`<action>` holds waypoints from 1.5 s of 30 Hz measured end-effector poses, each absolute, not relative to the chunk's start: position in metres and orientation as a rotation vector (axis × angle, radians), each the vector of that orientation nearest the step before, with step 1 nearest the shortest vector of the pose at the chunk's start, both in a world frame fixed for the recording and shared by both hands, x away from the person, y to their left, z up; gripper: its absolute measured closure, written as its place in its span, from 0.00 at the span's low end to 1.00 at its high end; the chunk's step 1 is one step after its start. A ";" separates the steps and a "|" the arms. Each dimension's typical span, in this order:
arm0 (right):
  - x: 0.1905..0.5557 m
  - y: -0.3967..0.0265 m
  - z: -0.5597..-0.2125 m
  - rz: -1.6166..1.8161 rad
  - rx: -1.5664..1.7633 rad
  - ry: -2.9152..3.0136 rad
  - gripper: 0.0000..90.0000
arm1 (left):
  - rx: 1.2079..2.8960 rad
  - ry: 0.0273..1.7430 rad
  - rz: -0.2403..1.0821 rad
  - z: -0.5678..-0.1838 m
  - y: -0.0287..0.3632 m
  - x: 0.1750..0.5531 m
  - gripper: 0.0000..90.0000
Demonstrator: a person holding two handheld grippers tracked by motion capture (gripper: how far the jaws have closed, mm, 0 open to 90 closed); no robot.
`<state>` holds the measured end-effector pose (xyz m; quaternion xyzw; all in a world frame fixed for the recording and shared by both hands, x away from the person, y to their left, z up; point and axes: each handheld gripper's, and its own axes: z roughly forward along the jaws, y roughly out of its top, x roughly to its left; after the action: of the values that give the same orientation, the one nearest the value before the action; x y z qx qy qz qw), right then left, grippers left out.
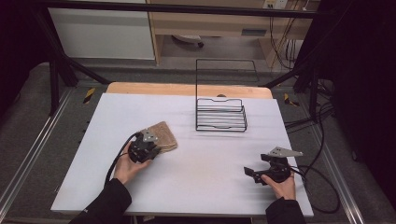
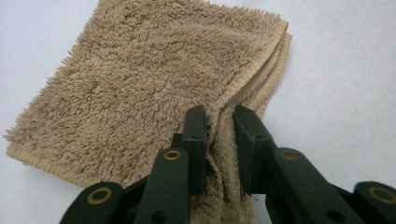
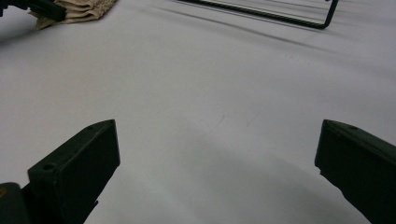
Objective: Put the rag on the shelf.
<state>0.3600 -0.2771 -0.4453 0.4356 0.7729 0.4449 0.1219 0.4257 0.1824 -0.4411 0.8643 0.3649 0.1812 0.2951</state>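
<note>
Left gripper (image 2: 219, 135) clamped on towel (image 2: 140, 84) edge

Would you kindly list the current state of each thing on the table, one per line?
Towel: folded in layers, lying flat, one edge pinched.
Left gripper: shut on the towel's folded edge.
Right gripper: jaws wide open, nothing between them, held just above the table.
Wire rack: upright, empty, apart from the towel.
</note>
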 end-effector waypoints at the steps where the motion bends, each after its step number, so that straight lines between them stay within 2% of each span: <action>1: 0.360 -0.277 -0.445 1.300 1.277 2.256 0.01 | 2.301 0.970 0.482 -0.441 0.183 0.426 0.85; 14: 0.360 -0.277 -0.445 1.309 1.278 2.254 0.01 | 2.269 0.993 0.425 -0.438 0.188 0.430 0.93; 28: 0.360 -0.278 -0.444 1.310 1.268 2.258 0.01 | 2.242 0.973 0.371 -0.419 0.188 0.421 0.94; 45: 0.360 -0.278 -0.445 1.319 1.271 2.256 0.01 | 2.198 0.958 0.254 -0.410 0.158 0.398 0.94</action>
<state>0.3602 -0.2777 -0.4445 0.4343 0.7710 0.4508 0.1172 0.3977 0.1579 -0.4102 0.8514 0.3711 0.0983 0.3573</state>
